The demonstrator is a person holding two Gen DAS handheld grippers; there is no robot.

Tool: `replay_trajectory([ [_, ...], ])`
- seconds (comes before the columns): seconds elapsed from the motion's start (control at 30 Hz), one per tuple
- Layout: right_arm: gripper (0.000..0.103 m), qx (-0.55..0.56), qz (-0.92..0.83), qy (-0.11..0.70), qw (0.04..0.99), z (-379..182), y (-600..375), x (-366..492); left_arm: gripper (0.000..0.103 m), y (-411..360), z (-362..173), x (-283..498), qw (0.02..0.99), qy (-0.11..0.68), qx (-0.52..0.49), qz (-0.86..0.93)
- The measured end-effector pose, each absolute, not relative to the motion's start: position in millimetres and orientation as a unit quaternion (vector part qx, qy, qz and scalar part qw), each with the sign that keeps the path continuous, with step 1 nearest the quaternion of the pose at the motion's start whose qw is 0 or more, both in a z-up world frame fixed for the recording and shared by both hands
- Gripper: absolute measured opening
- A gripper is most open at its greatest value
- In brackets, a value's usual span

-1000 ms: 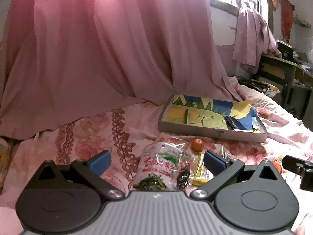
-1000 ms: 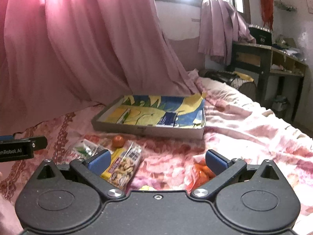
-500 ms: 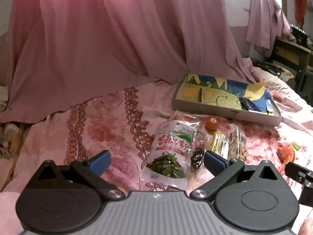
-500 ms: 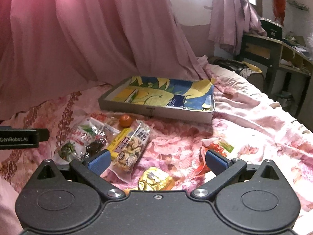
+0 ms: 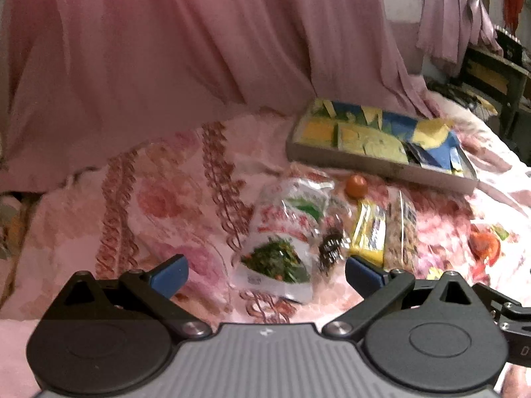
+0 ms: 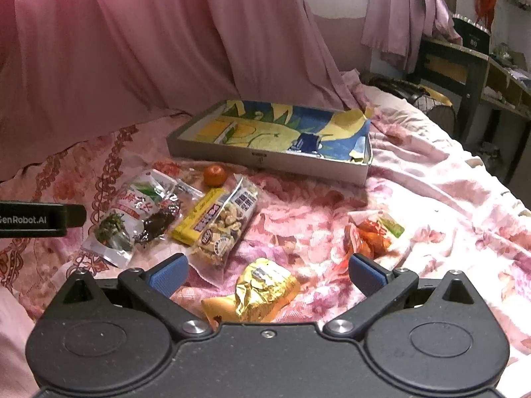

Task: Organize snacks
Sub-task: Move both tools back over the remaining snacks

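Snacks lie scattered on a pink floral bedspread. A white-and-green pickle pouch (image 5: 282, 232) (image 6: 127, 212) lies ahead of my open left gripper (image 5: 267, 272). Beside it are a dark wrapped snack (image 6: 159, 222), a yellow bar (image 6: 197, 219), a clear nut bag (image 6: 229, 222) and a small orange fruit (image 6: 214, 174). A gold packet (image 6: 262, 292) sits between the fingers of my open right gripper (image 6: 267, 273), below them. An orange-red packet (image 6: 368, 235) lies to the right. A shallow grey box (image 6: 268, 161) with a blue-yellow lining stands behind.
A pink curtain (image 6: 132, 49) hangs across the back and left. A dark desk (image 6: 464, 66) with clutter stands at the far right beyond the bed. The left gripper's body (image 6: 36, 219) shows at the left edge of the right wrist view.
Both grippers have tilted downward toward the bed, so the snacks sit higher and larger in view. The gold packet has come into sight under the right gripper. Both stay open.
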State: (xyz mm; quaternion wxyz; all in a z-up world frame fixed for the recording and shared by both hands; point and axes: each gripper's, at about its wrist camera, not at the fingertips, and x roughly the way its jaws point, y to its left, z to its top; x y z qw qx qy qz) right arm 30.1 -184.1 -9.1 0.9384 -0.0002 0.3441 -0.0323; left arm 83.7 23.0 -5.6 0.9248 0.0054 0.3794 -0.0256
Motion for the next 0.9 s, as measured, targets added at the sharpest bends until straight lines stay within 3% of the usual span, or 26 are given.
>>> replay_trajectory([
  [0.5, 0.102, 0.046, -0.003, 0.421, 0.906, -25, -195, 64, 0.103, 58, -32, 160, 0.845, 0.526, -0.085, -0.038],
  [0.9, 0.102, 0.024, 0.039, 0.431, 0.901, -35, -187, 118, 0.102, 57, -55, 210, 0.838, 0.540, -0.046, -0.063],
])
